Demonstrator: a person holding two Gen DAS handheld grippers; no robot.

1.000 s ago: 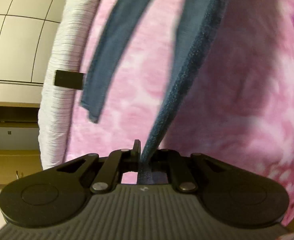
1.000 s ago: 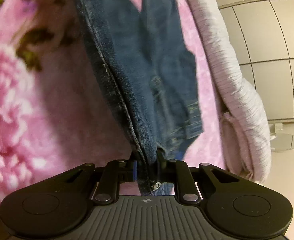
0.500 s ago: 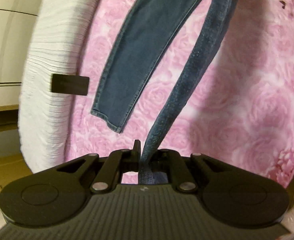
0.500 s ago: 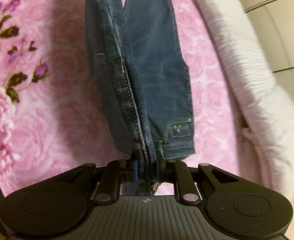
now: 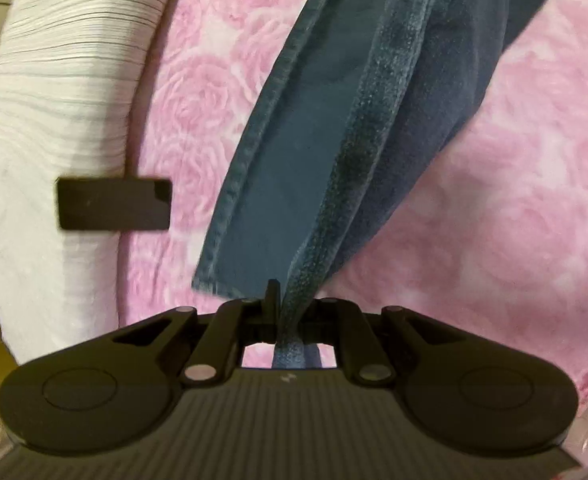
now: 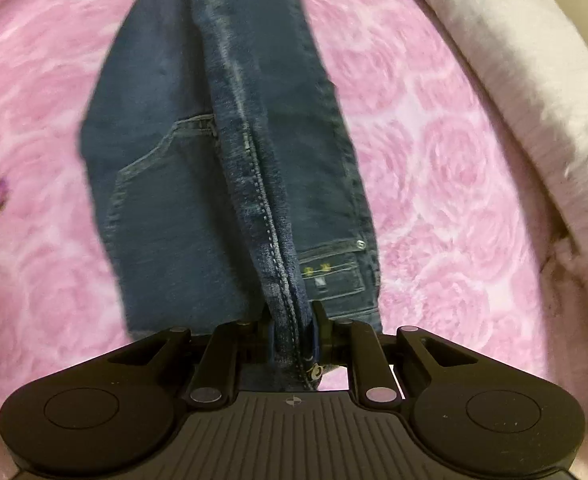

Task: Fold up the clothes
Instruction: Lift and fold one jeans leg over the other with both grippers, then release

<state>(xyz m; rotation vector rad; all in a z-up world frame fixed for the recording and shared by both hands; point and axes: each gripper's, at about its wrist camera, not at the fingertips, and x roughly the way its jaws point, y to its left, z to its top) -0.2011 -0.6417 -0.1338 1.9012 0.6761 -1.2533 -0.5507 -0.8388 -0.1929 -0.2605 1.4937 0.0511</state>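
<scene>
While both tongs pinch the jeans [image 6: 230, 184], the dark denim hangs just over a pink rose blanket [image 6: 445, 152], likely so one leg lies on the other. The left tongs [image 5: 284, 312] clamp a hem end; the right tongs [image 6: 294, 340] clamp the waistband by a rivet. Seams run taut.

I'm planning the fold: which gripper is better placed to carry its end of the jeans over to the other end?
Probably the left gripper: it pinches the light hem end of the jeans. The right gripper clamps the bulkier waistband, better kept as the anchor.
</scene>
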